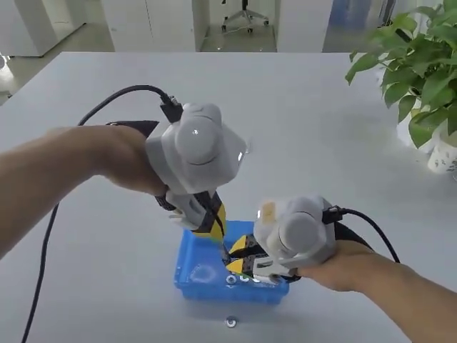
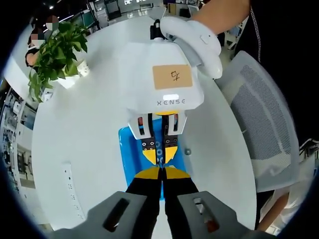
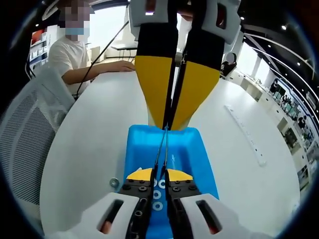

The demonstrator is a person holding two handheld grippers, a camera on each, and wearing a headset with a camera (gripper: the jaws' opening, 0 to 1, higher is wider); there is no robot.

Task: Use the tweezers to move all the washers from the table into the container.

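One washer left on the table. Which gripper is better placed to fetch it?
Right, probably. The right gripper hangs over the blue container's near edge, closest to the washer, and the tweezers run into its jaws.

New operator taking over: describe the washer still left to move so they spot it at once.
On the white table sits a blue container. A lone washer lies on the bare table just outside its wall; the other washers are inside.

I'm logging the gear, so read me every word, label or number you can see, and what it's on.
"XENSE": printed on the white housing of the right gripper.
The tan sticker above it has a handwritten mark, too unclear to read.
No other text is legible.
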